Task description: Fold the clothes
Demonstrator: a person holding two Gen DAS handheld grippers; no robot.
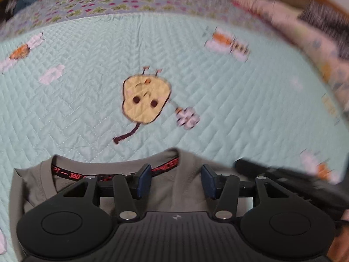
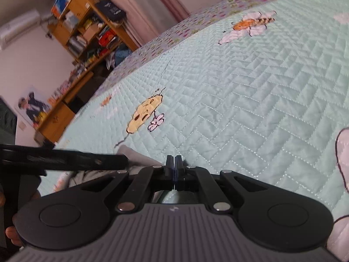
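A grey T-shirt (image 1: pixel 174 187) with a black and red neck band lies on the mint quilted bedspread (image 1: pixel 87 109), collar facing away from me. My left gripper (image 1: pixel 176 181) is open, its blue pads (image 1: pixel 144 180) apart just above the shirt near the collar. My right gripper (image 2: pixel 174 170) is shut with its jaws pressed together; I see nothing between them. A bit of the grey shirt (image 2: pixel 130 155) shows to its left, under the dark body of the other gripper (image 2: pixel 65 159). The right gripper's dark blurred body (image 1: pixel 283 176) shows at the right of the left wrist view.
The bedspread has a yellow cartoon face (image 1: pixel 145 98) and bee and flower prints. A floral border (image 1: pixel 109 4) runs along the far side. Pillows (image 1: pixel 316 32) lie at the right. A wooden shelf unit (image 2: pixel 87 28) stands beyond the bed's edge.
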